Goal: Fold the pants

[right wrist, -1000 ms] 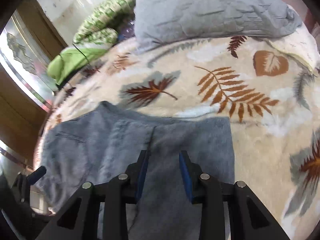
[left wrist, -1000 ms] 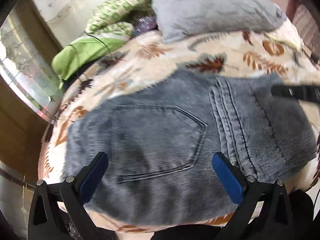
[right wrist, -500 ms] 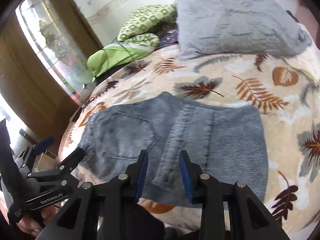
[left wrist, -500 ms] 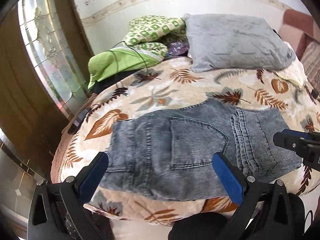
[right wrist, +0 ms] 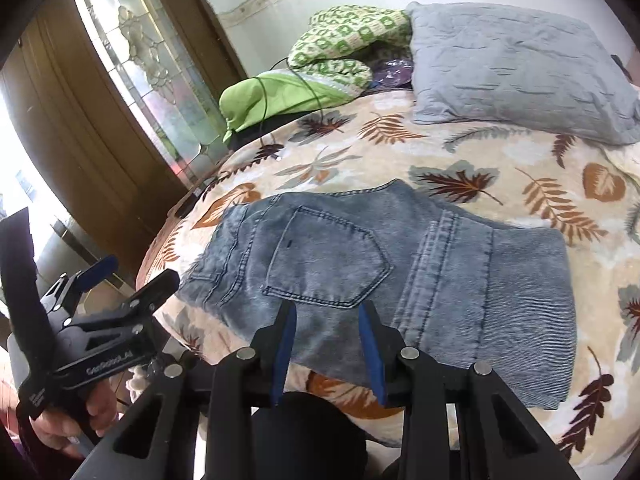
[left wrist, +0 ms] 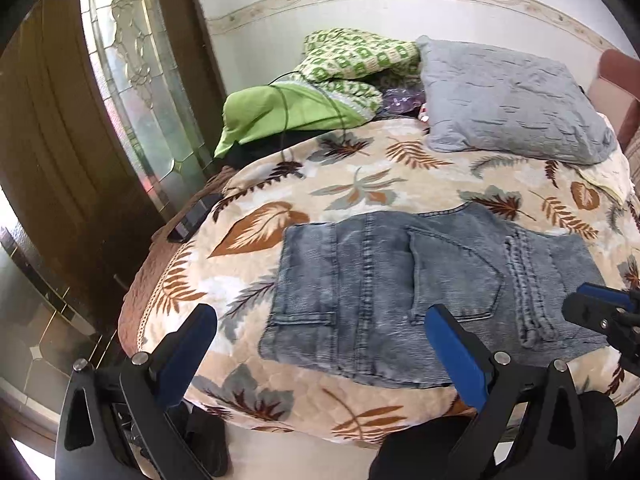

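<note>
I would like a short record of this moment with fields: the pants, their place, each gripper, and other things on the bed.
pants: folded blue denim pants, back pocket facing up
place: flat on the leaf-print blanket, near its front edge
left gripper: left gripper open wide, holding nothing, above the bed edge
right gripper: right gripper partly open, holding nothing, at the near edge of the pants
other things: grey pillow, green patterned cloth, plain green cloth with a thin dark cable across it
</note>
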`<state>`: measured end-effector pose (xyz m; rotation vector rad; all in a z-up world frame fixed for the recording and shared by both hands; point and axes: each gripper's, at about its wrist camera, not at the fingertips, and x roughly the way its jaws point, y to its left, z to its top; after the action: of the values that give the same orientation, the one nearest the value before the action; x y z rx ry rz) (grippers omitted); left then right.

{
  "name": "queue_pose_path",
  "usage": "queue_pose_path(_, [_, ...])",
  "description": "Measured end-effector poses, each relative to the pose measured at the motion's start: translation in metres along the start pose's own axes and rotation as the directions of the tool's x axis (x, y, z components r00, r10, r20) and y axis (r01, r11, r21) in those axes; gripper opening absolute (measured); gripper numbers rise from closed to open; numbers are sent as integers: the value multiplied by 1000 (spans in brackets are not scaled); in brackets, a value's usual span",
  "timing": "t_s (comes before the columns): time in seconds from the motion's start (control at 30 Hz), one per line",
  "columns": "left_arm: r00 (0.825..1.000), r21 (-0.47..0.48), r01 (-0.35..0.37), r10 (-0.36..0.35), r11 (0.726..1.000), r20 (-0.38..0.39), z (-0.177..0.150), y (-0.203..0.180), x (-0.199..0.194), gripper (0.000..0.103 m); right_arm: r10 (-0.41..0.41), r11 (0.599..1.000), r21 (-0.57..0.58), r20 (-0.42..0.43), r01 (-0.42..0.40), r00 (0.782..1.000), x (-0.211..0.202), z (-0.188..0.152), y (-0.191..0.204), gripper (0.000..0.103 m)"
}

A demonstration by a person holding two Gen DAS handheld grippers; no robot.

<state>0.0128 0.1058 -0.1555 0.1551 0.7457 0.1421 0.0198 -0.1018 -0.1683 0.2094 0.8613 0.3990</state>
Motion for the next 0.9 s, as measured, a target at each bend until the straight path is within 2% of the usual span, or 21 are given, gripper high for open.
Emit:
queue_pose_path(0.2, [998,-28,-34,32,999,-45,-10,21,19,103,8,1000,-21,-23,-8,1000,10,-3,7,36])
queue_pose_path(0.43, [988,-46,-100,94,994,-119,-28,49,45,103,11,1000,-11,-39,-11,999,18,-7,2,36])
queue_pose_path(0.7, [964,-99,-189,166,977,-206,-55,96,66,103,-1,999,-54,-47,-2,999,23,-10,8,36])
queue_pose_path(0.9, [963,-107,-196,171,975,-208,-62,104,63,103,7,998,-60,-56,-10,998,29,-12,10,36])
